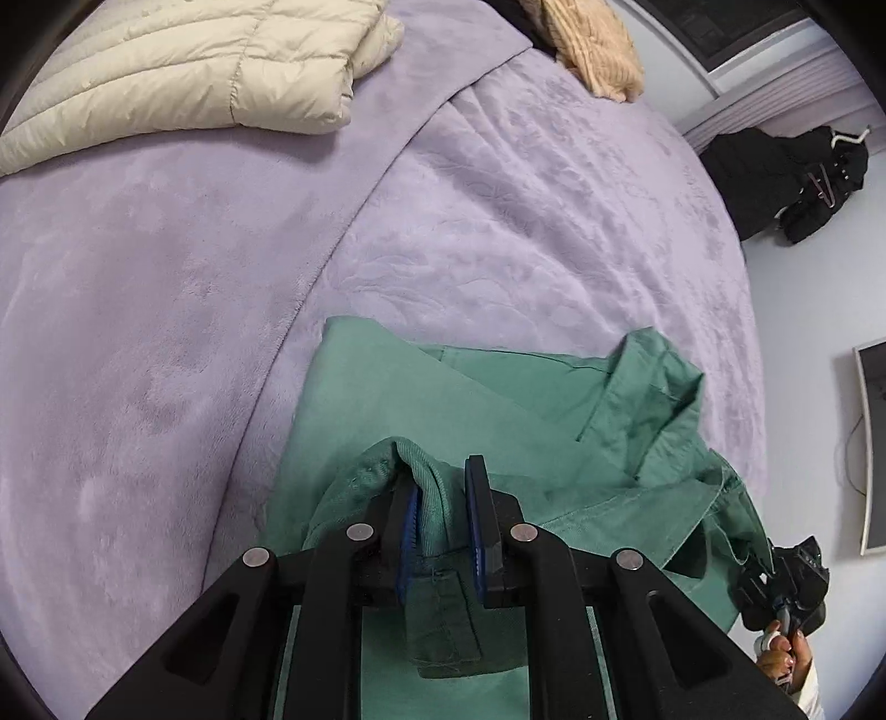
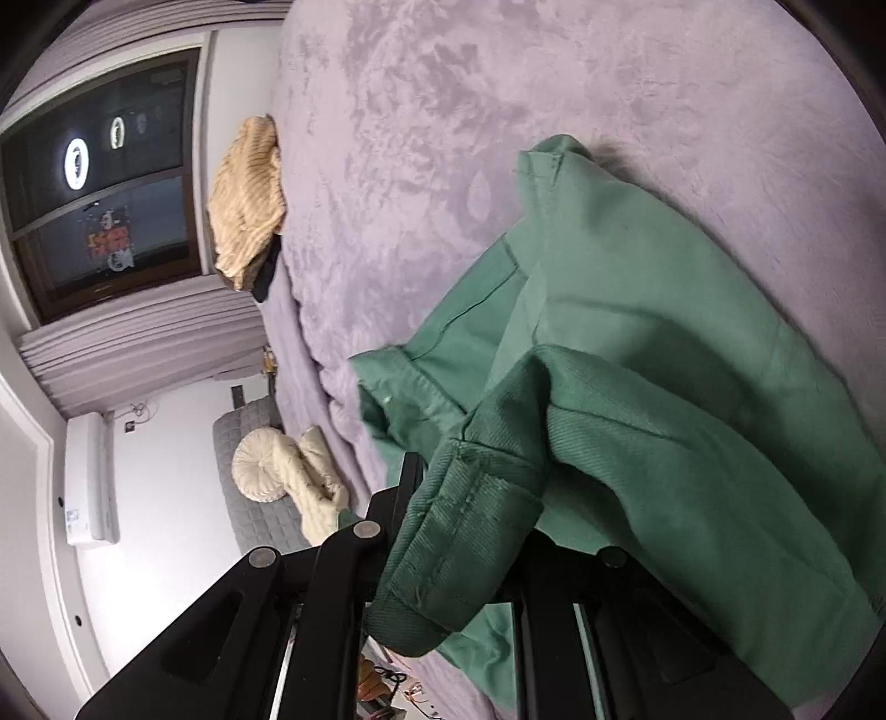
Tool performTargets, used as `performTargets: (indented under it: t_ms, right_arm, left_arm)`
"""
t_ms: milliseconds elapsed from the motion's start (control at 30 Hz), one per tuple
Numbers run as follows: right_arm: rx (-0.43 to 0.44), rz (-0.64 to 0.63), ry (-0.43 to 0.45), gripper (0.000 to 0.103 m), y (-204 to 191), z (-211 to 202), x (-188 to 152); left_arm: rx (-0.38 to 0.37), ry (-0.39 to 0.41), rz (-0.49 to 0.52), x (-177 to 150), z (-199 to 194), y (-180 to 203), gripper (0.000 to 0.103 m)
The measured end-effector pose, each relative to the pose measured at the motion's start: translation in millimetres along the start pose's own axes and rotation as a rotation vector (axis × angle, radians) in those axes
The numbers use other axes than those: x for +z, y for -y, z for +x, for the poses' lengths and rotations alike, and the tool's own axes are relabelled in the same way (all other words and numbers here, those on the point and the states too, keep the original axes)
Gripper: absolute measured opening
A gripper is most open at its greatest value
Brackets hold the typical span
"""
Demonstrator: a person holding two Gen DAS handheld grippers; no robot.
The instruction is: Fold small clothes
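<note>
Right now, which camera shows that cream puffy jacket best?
The left wrist view: the cream quilted jacket lies folded on the purple bedspread, top left. The right wrist view shows none of it, only the green garment and bedspread.

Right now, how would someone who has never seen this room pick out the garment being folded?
Start at the lavender bedspread. Near its edge lies the green garment, both grippers clamped on its hem. It is the only green piece; the cream puffer jacket and tan knit sweater lie far off.
</note>
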State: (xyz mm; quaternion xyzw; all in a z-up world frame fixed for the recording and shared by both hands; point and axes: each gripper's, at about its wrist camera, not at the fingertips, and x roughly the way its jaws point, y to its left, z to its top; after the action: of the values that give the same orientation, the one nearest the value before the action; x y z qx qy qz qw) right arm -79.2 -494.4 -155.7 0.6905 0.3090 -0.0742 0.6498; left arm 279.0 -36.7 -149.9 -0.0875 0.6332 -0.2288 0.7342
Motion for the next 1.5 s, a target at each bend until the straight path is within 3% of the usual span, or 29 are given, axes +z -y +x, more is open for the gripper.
performTargets:
  t_ms: [100,167,200,233,267,300,333,400,467,667,733,800,833,867,900,1000,1100,1233,1267,1333,1400,1500]
  right_arm:
    - [-0.026,0.037,0.003,0.015,12.4,15.7,12.5]
    - [-0.021,0.071,0.005,0.018,17.4,19.2,15.8]
    - [-0.018,0.073,-0.001,0.023,16.8,19.2,16.1]
    - [-0.023,0.063,-0.005,0.036,14.0,17.4,15.7]
    - [-0.024,0.044,-0.003,0.048,10.3,14.2,15.4]
    - [-0.032,0.018,0.008,0.075,2.9,9.5,16.8]
    - [-0.037,-0.011,0.023,0.08,-4.0,3.2,16.5]
    - [-0.073,-0.098,0.045,0.08,-20.7,-9.7,17.2]
    - [-0.174,-0.22,0.065,0.08,-40.7,-19.3,14.7]
    - [-0.651,-0.694,0.072,0.078,-86.8,9.5,-12.8]
    - [-0.799,-0.775,0.099,0.078,-86.9,21.4,-13.6]
    - [-0.865,-0.793,0.08,0.078,-76.2,30.8,-7.2]
    - [-0.897,-0.8,0.057,0.062,-69.5,38.0,-4.8]
    - [-0.92,-0.821,0.028,0.04,-64.7,45.4,-4.8]
    - [-0.918,-0.845,-0.002,0.007,-62.3,50.4,-6.6]
    - [-0.889,-0.873,0.067,0.007,-67.7,38.9,-5.9]
    - [-0.833,-0.746,0.072,0.007,-52.1,25.4,22.6]
    - [-0.674,-0.56,0.075,0.012,-30.5,2.1,47.4]
    - [-0.673,-0.549,0.088,0.017,-30.4,-3.4,46.5]
    - [-0.696,-0.55,0.109,0.038,-33.4,-14.1,40.8]
    - [-0.684,-0.553,0.124,0.044,-35.3,-26.5,31.9]
    - [-0.664,-0.554,0.114,0.045,-33.5,-37.1,13.8]
  left_arm:
    - [0.082,-0.043,0.032,6.8,18.9,2.6,0.021]
    - [0.085,-0.043,0.044,9.3,14.9,3.7,0.022]
    - [0.08,-0.03,0.051,10.0,9.1,4.0,0.027]
    - [0.097,-0.001,0.067,11.1,-0.6,4.5,0.064]
    - [0.126,0.032,0.08,11.8,-10.2,5.9,0.086]
    - [0.155,0.077,0.092,13.4,-22.9,7.1,0.103]
    - [0.161,0.116,0.108,15.4,-36.4,7.4,0.103]
    - [0.148,0.132,0.116,20.1,-52.2,4.8,0.103]
    - [0.177,0.139,0.143,20.4,-58.1,5.2,0.103]
    - [0.251,0.068,0.283,-1.4,-20.6,30.5,0.103]
    - [0.255,0.041,0.305,-10.1,-1.2,41.2,0.103]
    - [0.28,0.042,0.329,-15.4,16.5,52.6,0.103]
    - [0.293,0.045,0.34,-16.5,24.3,57.3,0.103]
    - [0.311,0.052,0.355,-17.5,32.8,62.0,0.103]
    - [0.336,0.057,0.365,-18.2,40.3,64.4,0.103]
    - [0.406,0.051,0.363,-18.0,61.7,61.4,0.103]
    - [0.439,0.034,0.324,-17.4,74.3,42.2,0.103]
    - [0.452,0.032,0.255,-11.2,67.1,18.2,0.103]
    - [0.47,0.039,0.243,-9.1,61.4,14.0,0.103]
    - [0.472,0.052,0.228,-5.9,45.5,5.1,0.103]
    - [0.434,0.057,0.214,-4.4,28.9,-4.9,0.103]
    - [0.363,0.039,0.195,2.0,18.4,-14.7,0.103]
